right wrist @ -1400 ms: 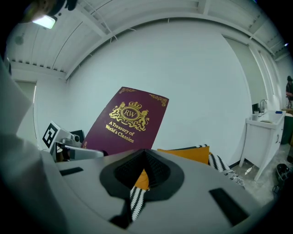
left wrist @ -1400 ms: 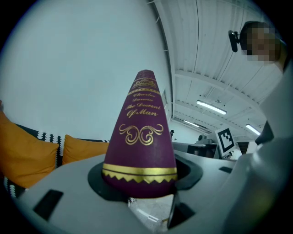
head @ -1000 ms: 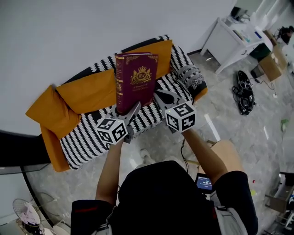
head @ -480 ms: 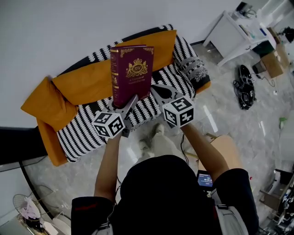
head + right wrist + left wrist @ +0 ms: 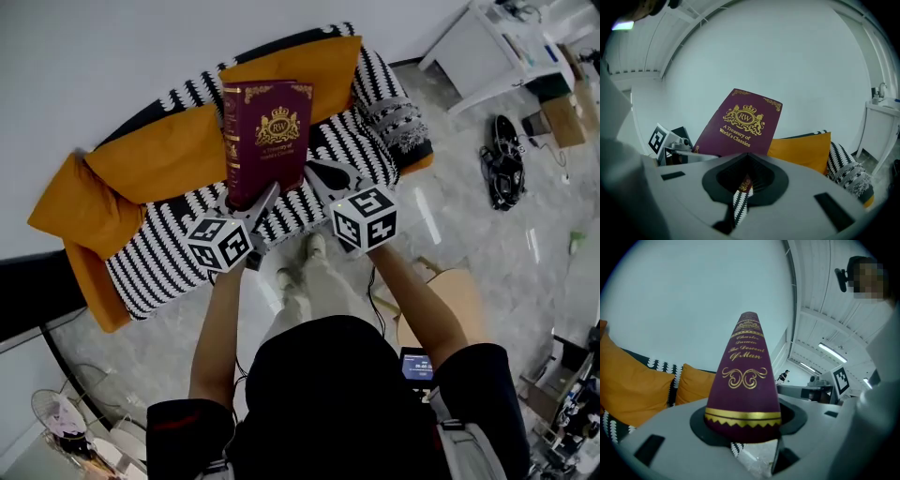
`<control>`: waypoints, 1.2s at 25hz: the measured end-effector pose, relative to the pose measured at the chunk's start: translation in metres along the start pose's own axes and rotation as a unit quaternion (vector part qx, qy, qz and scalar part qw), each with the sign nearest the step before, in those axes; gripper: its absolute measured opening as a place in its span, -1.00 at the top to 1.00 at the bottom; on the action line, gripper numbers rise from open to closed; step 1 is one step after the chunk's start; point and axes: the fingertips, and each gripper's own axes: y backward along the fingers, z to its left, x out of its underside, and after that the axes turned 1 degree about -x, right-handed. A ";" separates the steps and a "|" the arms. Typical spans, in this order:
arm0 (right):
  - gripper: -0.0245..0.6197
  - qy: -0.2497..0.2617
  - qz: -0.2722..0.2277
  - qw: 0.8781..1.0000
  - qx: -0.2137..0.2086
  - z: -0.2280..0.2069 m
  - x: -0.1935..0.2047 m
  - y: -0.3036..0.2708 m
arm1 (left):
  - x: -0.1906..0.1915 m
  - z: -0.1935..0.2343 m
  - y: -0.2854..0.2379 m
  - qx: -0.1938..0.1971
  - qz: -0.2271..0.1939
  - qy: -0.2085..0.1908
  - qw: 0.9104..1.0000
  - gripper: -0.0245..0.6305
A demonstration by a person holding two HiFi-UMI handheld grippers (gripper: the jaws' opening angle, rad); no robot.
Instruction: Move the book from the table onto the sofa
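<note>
Jaws of left gripper (image 5: 263,201) clamp book (image 5: 268,139) at its bottom edge, upright; right gripper (image 5: 319,178) shut tight by its lower corner. Book hangs above sofa (image 5: 155,258) seat, near front edge. Lower w/ both level, lay flat, then release.

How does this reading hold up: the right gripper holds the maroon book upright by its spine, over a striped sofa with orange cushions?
One detail is wrong. The left gripper, not the right, holds the book upright by its spine. The left gripper view shows its jaws closed on the spine's lower end. The striped sofa and orange cushions are as you say.
</note>
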 end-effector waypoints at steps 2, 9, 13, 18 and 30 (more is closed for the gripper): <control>0.87 -0.012 0.005 1.000 0.003 -0.030 0.003 -0.007 | 0.006 0.005 -0.030 -0.003 0.011 0.006 1.000 0.18; 0.87 -0.042 0.037 0.998 0.001 -0.081 0.030 -0.039 | 0.037 0.035 -0.081 -0.014 0.052 0.031 0.998 0.18; 0.87 -0.055 0.058 0.997 -0.004 -0.097 0.052 -0.063 | 0.055 0.063 -0.101 -0.024 0.063 0.048 0.997 0.18; 0.87 -0.063 0.087 0.994 -0.011 -0.103 0.086 -0.086 | 0.085 0.092 -0.118 -0.037 0.083 0.064 0.994 0.18; 0.87 -0.094 0.128 0.987 -0.003 -0.143 0.150 -0.125 | 0.157 0.145 -0.154 -0.058 0.121 0.122 0.984 0.18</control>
